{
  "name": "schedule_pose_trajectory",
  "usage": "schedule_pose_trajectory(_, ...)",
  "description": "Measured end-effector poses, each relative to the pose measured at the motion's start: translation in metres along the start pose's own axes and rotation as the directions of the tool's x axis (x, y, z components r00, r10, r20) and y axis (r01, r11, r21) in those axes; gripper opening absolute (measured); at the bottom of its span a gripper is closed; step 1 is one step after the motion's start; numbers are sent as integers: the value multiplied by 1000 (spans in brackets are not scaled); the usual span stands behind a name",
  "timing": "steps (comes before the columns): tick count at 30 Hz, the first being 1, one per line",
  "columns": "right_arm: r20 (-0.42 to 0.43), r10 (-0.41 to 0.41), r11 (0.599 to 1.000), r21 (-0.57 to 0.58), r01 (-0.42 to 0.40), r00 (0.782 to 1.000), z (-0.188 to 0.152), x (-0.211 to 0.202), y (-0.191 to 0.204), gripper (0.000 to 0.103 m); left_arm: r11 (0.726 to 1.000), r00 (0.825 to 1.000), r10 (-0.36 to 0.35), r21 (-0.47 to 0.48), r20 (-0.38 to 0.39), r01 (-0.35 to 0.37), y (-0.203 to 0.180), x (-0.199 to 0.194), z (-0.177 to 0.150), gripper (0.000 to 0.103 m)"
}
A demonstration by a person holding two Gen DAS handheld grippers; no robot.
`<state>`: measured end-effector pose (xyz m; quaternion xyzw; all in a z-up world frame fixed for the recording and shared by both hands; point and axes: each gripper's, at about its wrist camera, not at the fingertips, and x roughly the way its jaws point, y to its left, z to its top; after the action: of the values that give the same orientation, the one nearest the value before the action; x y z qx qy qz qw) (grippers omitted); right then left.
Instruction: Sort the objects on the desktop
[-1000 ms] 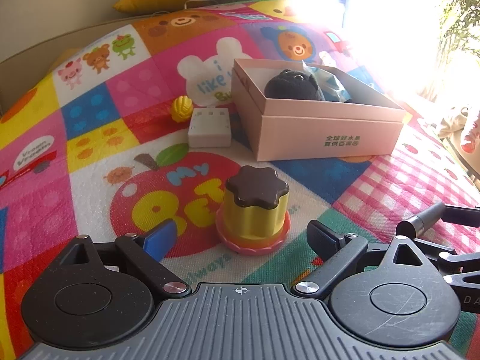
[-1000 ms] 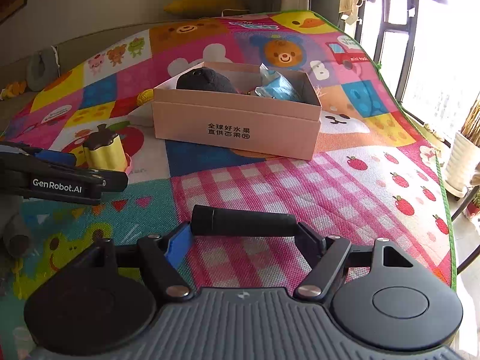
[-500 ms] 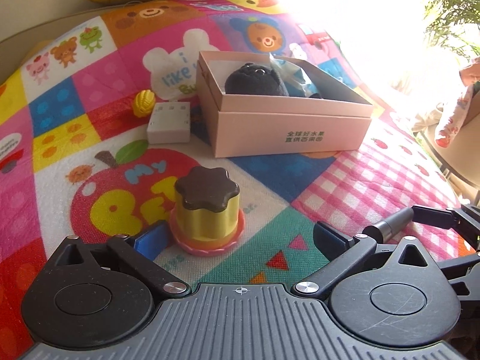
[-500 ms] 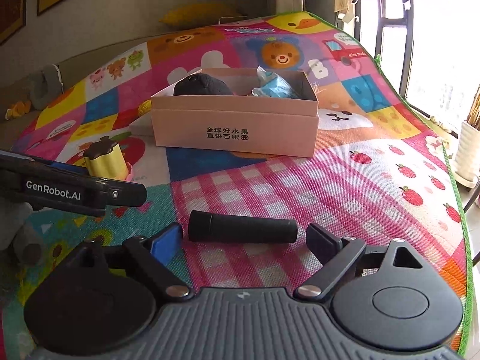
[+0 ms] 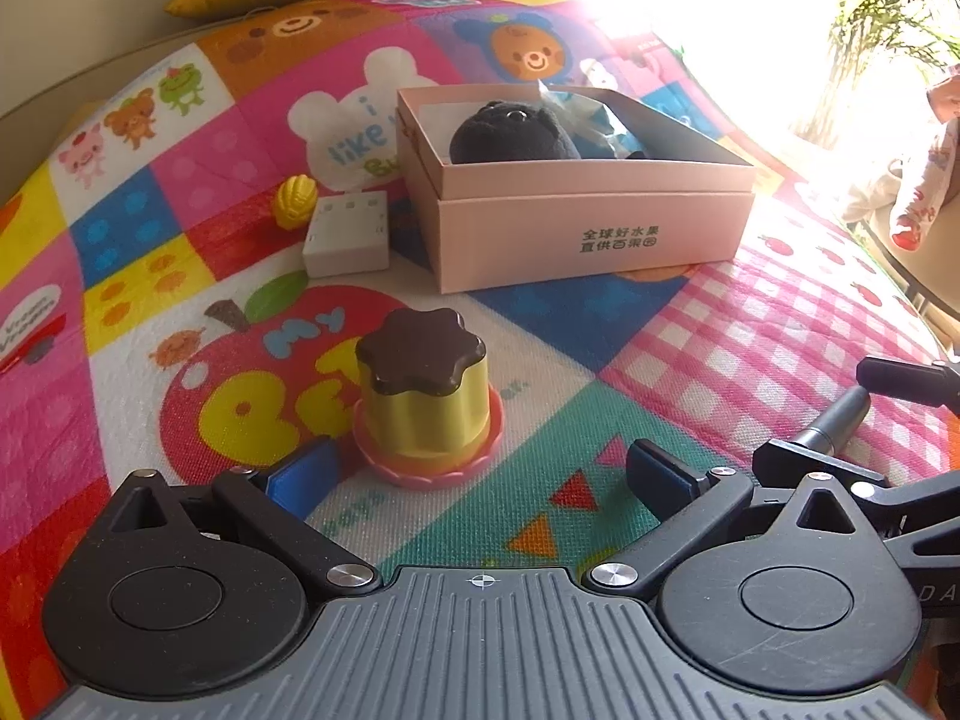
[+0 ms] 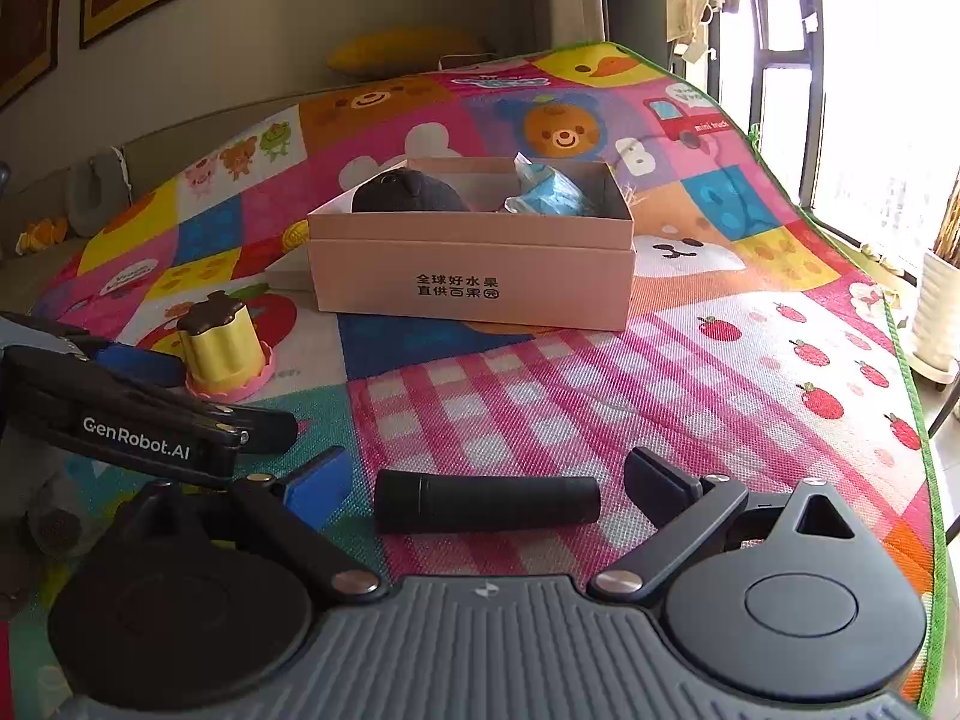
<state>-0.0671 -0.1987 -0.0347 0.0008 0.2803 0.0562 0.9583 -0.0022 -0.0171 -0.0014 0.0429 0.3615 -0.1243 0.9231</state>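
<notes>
On cartoon play mat (image 6: 690, 396), sunlit window (image 6: 870, 96)

A colourful cartoon play mat (image 6: 690, 396) is being used as the surface. A pink box (image 6: 474, 276) is being carried at its centre, a black cylinder (image 6: 486, 504) at six o'clock, a pudding-shaped toy (image 6: 222, 348), white block (image 5: 348, 234) and yellow shell toy (image 5: 294, 199) toward nine o'clock.

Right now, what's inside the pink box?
Inside the pink box sits a black plush toy on its left and a crinkly blue packet on its right. The box walls hide the bottom, so anything lying lower cannot be seen.
</notes>
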Motion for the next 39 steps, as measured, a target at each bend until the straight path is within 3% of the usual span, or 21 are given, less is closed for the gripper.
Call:
schedule_pose_trajectory(5, 14, 2, 1000, -1, -2, 1000, -1, -2, 0, 98, 995, 1000, -6, -98, 31, 9, 14, -19, 5, 103)
schedule_pose_trajectory(9, 20, 6, 1000, 1, -6, 1000, -1, -3, 0, 98, 991, 989, 99, -97, 112, -88, 18, -35, 18, 103)
schedule_pose_trajectory(11, 24, 5, 1000, 1, -5, 1000, -2, -3, 0, 98, 991, 985, 113, -84, 127, -103, 17, -38, 23, 103)
schedule_pose_trajectory(12, 25, 5, 1000, 2, -5, 1000, -2, -3, 0, 98, 993, 985, 111, -66, 132, -103, 15, -39, 25, 99)
schedule_pose_trajectory(15, 25, 5, 1000, 2, -5, 1000, -2, -3, 0, 98, 996, 989, 89, -1, 116, -90, 3, -35, 26, 73)
schedule_pose_trajectory(20, 29, 5, 1000, 1, -5, 1000, -2, -4, 0, 98, 990, 983, 116, 67, 139, -126, -12, -26, 26, 71)
schedule_pose_trajectory(25, 30, 11, 1000, 1, -11, 999, -3, -4, 0, 98, 982, 980, 155, 85, 129, -166, -14, -16, 28, 46)
schedule_pose_trajectory(27, 31, 11, 1000, 2, -11, 999, -3, -4, 0, 98, 983, 980, 151, 81, 126, -162, -12, -16, 28, 46)
schedule_pose_trajectory(30, 32, 12, 1000, 2, -12, 999, -3, -4, 0, 98, 992, 988, 112, 50, 111, -118, -9, -21, 30, 46)
schedule_pose_trajectory(34, 32, 11, 1000, 2, -11, 999, -3, -4, 1, 98, 997, 992, -59, -45, 108, 64, -10, -34, 37, 45)
schedule_pose_trajectory(39, 33, 12, 1000, 1, -12, 999, -3, -4, 0, 98, 950, 980, -194, -242, 41, 198, 5, -21, 38, 46)
